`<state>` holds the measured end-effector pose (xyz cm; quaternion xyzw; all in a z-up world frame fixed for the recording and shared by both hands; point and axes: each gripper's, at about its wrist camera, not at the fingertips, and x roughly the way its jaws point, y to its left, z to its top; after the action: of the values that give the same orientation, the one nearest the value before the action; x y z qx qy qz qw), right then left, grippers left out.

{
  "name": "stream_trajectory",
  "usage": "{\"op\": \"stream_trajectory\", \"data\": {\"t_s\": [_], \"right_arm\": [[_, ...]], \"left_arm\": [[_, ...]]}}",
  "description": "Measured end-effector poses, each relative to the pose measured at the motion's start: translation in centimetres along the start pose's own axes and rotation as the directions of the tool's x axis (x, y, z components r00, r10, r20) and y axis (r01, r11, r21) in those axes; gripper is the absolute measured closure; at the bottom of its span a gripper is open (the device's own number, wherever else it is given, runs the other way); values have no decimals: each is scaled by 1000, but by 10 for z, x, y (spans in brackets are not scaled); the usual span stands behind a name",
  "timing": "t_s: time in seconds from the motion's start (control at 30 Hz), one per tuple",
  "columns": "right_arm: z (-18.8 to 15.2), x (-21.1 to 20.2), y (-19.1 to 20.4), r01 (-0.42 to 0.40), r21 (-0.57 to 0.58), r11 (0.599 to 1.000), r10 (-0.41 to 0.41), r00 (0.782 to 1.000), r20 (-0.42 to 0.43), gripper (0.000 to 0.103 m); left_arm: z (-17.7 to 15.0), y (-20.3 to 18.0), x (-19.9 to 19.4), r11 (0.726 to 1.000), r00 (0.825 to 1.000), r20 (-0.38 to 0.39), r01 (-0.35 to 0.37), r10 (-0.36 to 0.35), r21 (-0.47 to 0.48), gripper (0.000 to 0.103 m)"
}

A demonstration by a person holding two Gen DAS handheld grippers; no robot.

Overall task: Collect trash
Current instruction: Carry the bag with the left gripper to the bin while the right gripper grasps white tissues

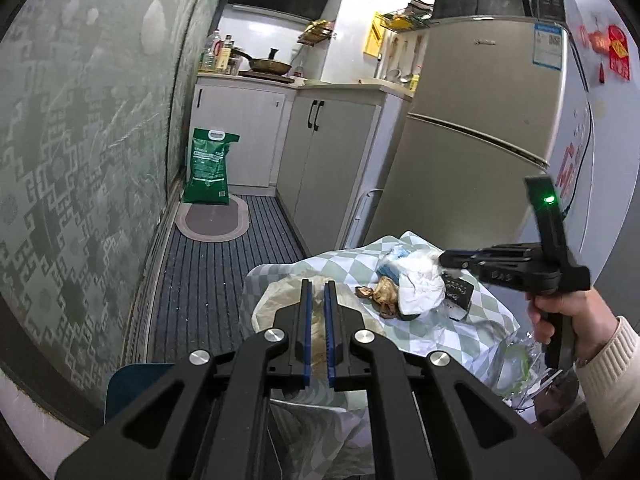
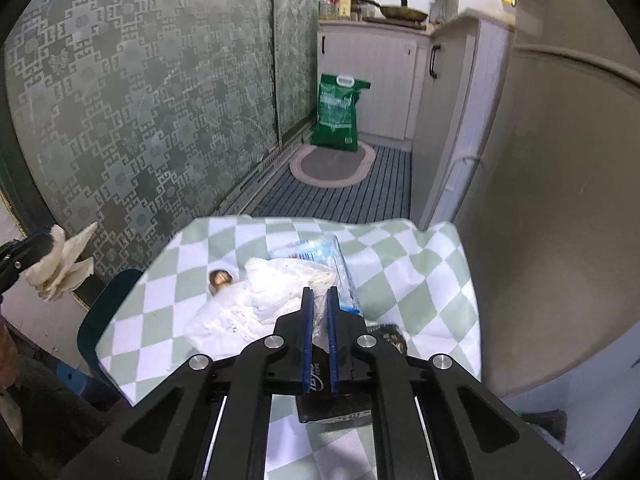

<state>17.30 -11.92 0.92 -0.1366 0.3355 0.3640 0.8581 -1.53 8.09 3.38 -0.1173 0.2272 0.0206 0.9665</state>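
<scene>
Narrow kitchen aisle, striped floor mat (image 2: 352,196) running bare toward a green sack (image 2: 338,114). On the checked tablecloth (image 2: 420,280), a heap of white wrappers (image 2: 256,300), near the front edge. Right gripper (image 2: 319,312) pinched narrow on a wisp of clear plastic (image 2: 320,314). Left gripper (image 1: 319,304) clamped on a crumpled tissue (image 2: 60,264), shown clearly only from the right wrist, held off the table's side.

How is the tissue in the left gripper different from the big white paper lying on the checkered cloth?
The crumpled tissue is pinched in the left hand-held gripper and held up off the cloth; the white paper wad lies on the checkered cloth. The tissue looks cream-colored and smaller, the wad whiter and bulkier. The right hand-held gripper is nearly shut at the wad's edge. Both are crumpled paper trash.
</scene>
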Motion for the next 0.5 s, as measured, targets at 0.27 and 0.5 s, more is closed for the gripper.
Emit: {"op": "stream_trajectory", "data": {"t_s": [0.27, 0.5], "right_arm": [[24, -47, 22, 16, -35, 999, -12, 991, 134, 97], [44, -65, 61, -49, -82, 995, 64, 980, 188, 97]], "left_arm": [[-9, 23, -3, 997, 997, -33, -70, 69, -28, 97], [-18, 43, -7, 988, 985, -79, -153, 150, -33, 97]]}}
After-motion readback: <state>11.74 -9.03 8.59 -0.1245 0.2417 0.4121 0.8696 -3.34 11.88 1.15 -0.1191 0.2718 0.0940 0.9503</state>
